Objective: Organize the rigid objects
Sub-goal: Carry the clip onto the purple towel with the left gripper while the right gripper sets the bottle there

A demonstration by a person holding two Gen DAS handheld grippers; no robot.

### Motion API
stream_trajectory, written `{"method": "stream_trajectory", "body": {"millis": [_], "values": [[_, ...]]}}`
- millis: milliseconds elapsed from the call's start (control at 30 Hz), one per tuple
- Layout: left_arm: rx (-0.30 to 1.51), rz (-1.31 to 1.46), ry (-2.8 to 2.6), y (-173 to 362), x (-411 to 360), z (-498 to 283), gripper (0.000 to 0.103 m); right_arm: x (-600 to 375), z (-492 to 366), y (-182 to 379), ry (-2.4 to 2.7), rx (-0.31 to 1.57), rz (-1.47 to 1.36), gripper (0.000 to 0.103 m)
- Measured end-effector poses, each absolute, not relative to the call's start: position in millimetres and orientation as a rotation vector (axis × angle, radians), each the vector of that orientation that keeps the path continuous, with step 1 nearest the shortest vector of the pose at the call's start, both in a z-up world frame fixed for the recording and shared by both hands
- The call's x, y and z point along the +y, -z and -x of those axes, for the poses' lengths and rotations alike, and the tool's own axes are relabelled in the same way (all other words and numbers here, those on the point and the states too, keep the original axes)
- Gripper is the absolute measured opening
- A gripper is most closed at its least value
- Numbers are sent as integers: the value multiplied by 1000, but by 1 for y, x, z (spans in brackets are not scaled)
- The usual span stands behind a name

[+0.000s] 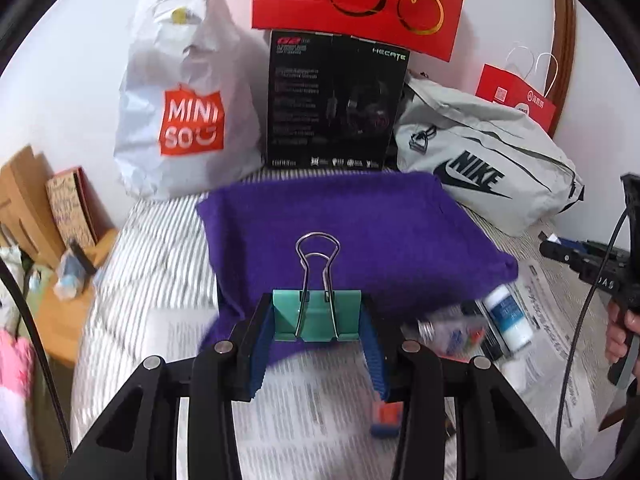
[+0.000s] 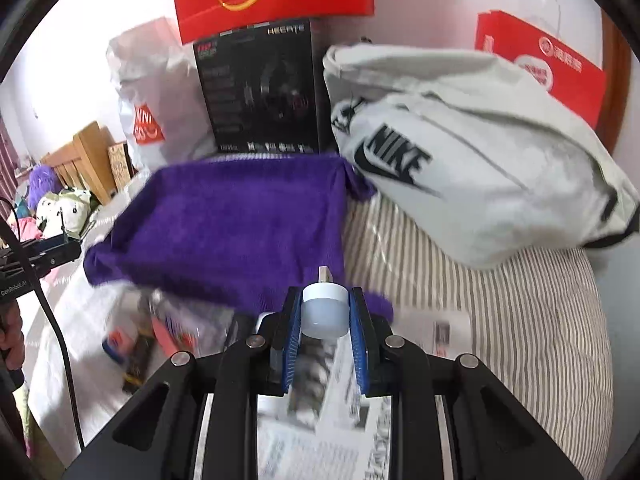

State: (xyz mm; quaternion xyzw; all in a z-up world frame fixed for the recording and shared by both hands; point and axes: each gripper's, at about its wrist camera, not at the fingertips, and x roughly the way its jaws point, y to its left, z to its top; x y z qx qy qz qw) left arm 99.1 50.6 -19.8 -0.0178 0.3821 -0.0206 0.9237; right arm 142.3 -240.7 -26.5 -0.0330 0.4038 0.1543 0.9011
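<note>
Currently we hold two items clear of the bed. Our left gripper (image 1: 318, 316) clamps a teal binder clip (image 1: 316, 314) between its blue pads, wire handles upright, above the near edge of the purple cloth (image 1: 360, 224). Our right gripper (image 2: 325, 314) is closed narrowly on a small white bottle (image 2: 324, 312), nozzle up, over the same cloth. Blurred small items and another white bottle (image 1: 510, 318) lie on newspaper (image 1: 304, 396) nearby.

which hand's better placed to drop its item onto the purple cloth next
Left, narrowly. The left gripper holds the green binder clip directly over the purple cloth; the right gripper, holding the small white bottle, sits at the cloth's near-right corner.
</note>
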Motion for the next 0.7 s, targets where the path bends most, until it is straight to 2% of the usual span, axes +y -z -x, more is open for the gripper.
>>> {"method": "stream_trajectory", "body": {"millis": [367, 700], "values": [[816, -23, 49, 27, 57, -170, 39, -201, -203, 17, -381, 832, 87, 23], [881, 5, 53, 56, 74, -226, 39, -166, -278, 47, -409, 899, 107, 23]]}}
